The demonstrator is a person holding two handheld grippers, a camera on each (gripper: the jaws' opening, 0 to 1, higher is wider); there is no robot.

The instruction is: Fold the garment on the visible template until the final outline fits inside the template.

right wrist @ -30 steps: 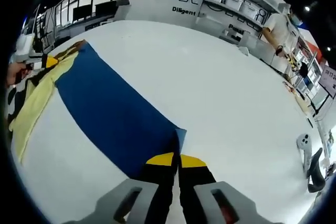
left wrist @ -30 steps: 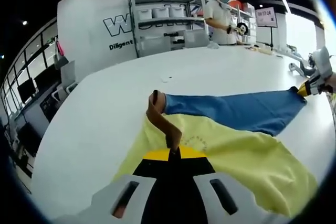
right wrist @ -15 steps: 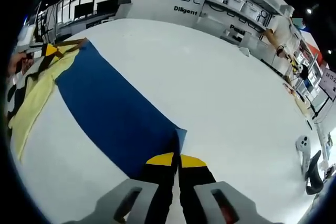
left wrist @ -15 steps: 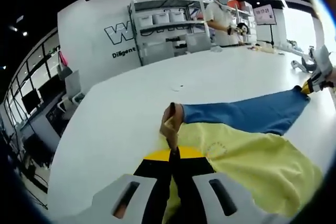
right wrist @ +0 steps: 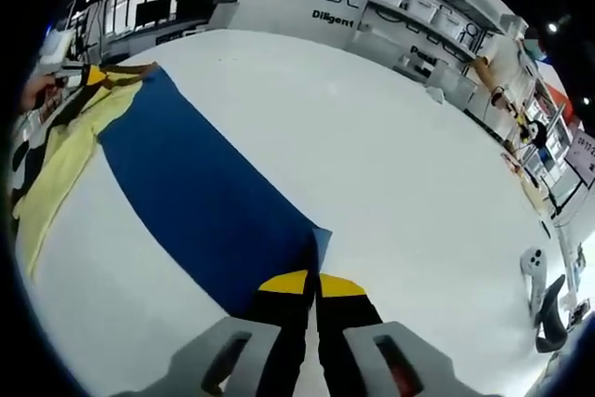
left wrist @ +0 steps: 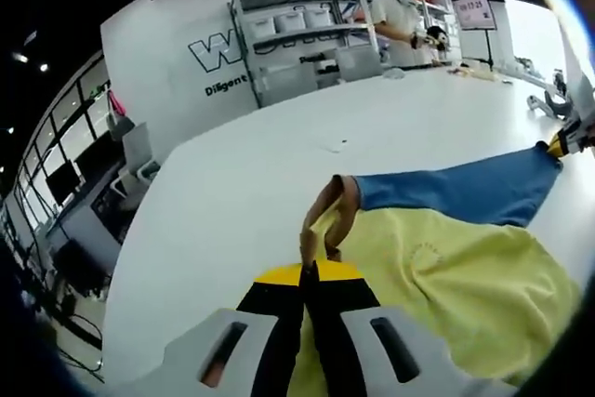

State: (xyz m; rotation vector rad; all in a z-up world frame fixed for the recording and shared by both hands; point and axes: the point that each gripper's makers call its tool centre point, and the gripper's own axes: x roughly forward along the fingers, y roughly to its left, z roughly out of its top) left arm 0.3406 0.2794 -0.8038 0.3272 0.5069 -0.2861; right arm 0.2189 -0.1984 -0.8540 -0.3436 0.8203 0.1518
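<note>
Garment [left wrist: 446,258]: yellow body with a blue band [left wrist: 456,194] along one edge and a brown collar strip [left wrist: 327,225]. Lies on the white desk [left wrist: 232,202]. In the left gripper view it runs from lower centre to the right edge; in the right gripper view the blue band runs from lower centre to the upper left, with yellow cloth at the left edge. No template outline can be made out on the desk.

Left claw [left wrist: 307,271]: lower centre of its view, jaws pressed together on the brown collar end of the garment, which stands up a little above the jaw tips.

Right claw [right wrist: 313,276]: lower centre of its view, jaws pressed together on the far corner of the blue band. It also appears small at the right edge of the left gripper view.

Step in hand, as judged: the two claws hold opposite ends of one edge, the cloth stretched between them, ready to carry that edge over for a fold.

Handling notes:
- keep both pinches firm; thin cloth may slip;
- hold even tension so the blue band stays straight and flat;
- move both ends together, lifting just off the desk, to avoid dragging the yellow body into wrinkles;
- lay the edge down square before letting go.

Background: shelves [left wrist: 297,34] and a person [left wrist: 395,16] at the upper part of the frame.
</note>
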